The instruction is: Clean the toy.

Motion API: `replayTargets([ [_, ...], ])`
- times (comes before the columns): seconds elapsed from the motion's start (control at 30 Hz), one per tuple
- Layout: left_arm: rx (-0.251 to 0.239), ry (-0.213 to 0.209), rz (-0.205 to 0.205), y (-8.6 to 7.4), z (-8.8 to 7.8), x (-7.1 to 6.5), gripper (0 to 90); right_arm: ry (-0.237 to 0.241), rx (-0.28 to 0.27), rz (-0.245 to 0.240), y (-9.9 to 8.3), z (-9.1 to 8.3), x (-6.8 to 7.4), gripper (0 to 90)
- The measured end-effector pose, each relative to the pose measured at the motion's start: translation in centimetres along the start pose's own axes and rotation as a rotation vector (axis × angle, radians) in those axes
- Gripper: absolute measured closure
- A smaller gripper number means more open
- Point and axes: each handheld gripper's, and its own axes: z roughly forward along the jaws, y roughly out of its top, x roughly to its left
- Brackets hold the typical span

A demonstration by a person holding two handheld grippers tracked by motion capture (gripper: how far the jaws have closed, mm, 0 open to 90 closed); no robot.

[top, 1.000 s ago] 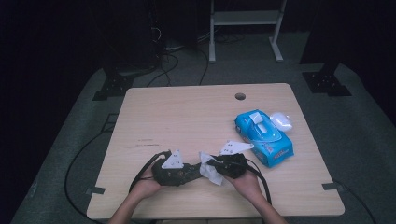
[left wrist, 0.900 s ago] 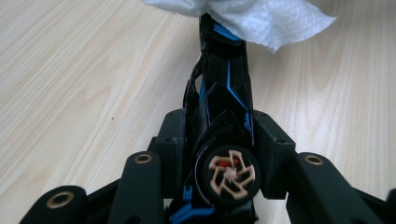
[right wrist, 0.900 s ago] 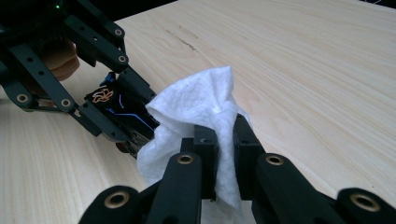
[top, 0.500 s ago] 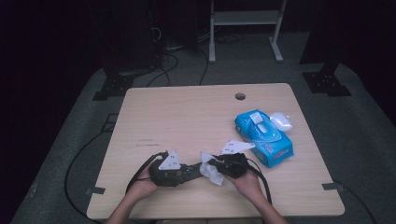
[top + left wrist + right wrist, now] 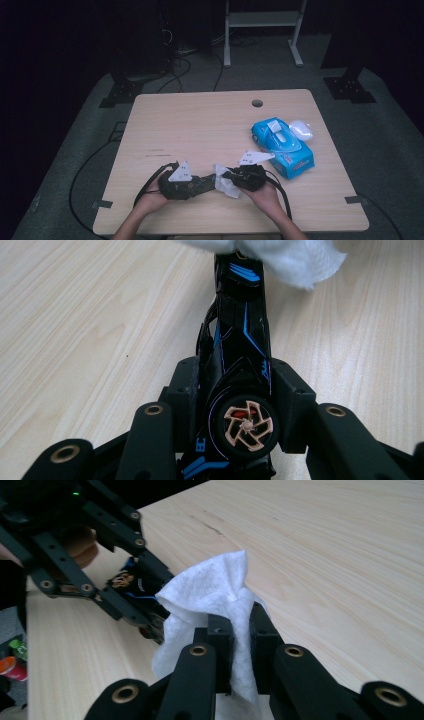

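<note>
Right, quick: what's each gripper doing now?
Left gripper: shut on the toy car.
Right gripper: shut on the wipe.

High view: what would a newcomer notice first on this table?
Near the front edge, the left tongs are shut on a black toy car, while the right tongs press a white wipe against its nose. A blue wipes pack, flap open, lies at the table's right.

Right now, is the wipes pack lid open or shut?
Open. In the high view the wipes pack has its white lid flap raised off the top, beside the white opening.
</note>
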Motion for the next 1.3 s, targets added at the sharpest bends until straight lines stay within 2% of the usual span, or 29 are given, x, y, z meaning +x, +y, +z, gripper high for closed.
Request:
replayTargets([
  [0.07, 0.004, -0.001, -0.008, 0.1, 0.0, 0.1, 59.9, -0.025, 0.012, 0.003, 0.0, -0.5, -0.3, 83.2],
  [0.13, 0.011, -0.003, -0.013, 0.3, 0.0, 0.1, 59.1, -0.030, 0.014, 0.010, -0.2, -1.1, -0.5, 83.1],
  [0.27, 0.000, -0.001, -0.007, 1.7, 0.3, 0.1, 55.1, -0.042, 0.008, 0.008, -0.4, -2.1, -0.8, 83.1],
  [0.33, 0.023, 0.004, 0.011, 2.7, 0.9, 0.0, 54.2, -0.048, 0.003, 0.012, -0.5, -2.5, -1.0, 83.1],
  [0.47, 0.109, 0.018, 0.051, 4.2, 2.4, -0.1, 51.3, -0.047, -0.006, 0.029, -0.7, -3.0, -1.2, 83.2],
  [0.57, 0.137, -0.001, 0.041, 4.8, 3.2, -0.1, 51.4, -0.046, -0.007, 0.031, -0.9, -3.1, -1.3, 83.2],
  [0.67, 0.188, -0.022, 0.040, 5.3, 4.1, -0.1, 51.7, -0.044, -0.010, 0.043, -1.0, -3.3, -1.5, 83.1],
  [0.8, 0.235, -0.001, 0.061, 5.8, 4.9, -0.4, 53.8, -0.051, -0.009, 0.046, -1.2, -3.3, -1.7, 83.1],
  [0.87, 0.244, -0.011, 0.060, 6.0, 5.0, -0.4, 57.2, -0.051, -0.009, 0.050, -1.2, -3.2, -1.8, 83.1],
  [0.93, 0.242, -0.032, 0.061, 6.0, 4.9, -0.3, 58.4, -0.050, -0.009, 0.060, -1.3, -3.1, -1.9, 83.1],
  [1.0, 0.231, -0.033, 0.067, 6.0, 4.9, -0.4, 58.8, -0.046, -0.015, 0.067, -1.3, -3.1, -2.1, 83.1],
  [1.03, 0.216, -0.033, 0.066, 6.0, 4.9, -0.4, 59.0, -0.045, -0.017, 0.071, -1.3, -3.1, -2.1, 83.1],
  [1.07, 0.169, -0.027, 0.062, 5.9, 4.6, -0.4, 60.1, -0.041, -0.018, 0.077, -1.3, -3.1, -2.1, 83.1],
  [1.1, 0.141, -0.021, 0.056, 6.0, 4.3, -0.3, 62.9, -0.029, -0.023, 0.085, -1.4, -3.1, -2.2, 83.1],
  [1.17, 0.116, -0.012, 0.061, 6.1, 3.8, -0.1, 64.7, -0.019, -0.027, 0.097, -1.5, -3.2, -2.3, 83.1],
  [1.23, 0.112, -0.002, 0.075, 6.2, 3.4, 0.0, 65.1, 0.009, -0.045, 0.117, -1.5, -3.5, -2.4, 83.1],
  [1.3, 0.108, -0.020, 0.070, 6.3, 3.3, 0.0, 65.1, 0.018, -0.060, 0.123, -1.3, -3.7, -2.4, 83.0],
])
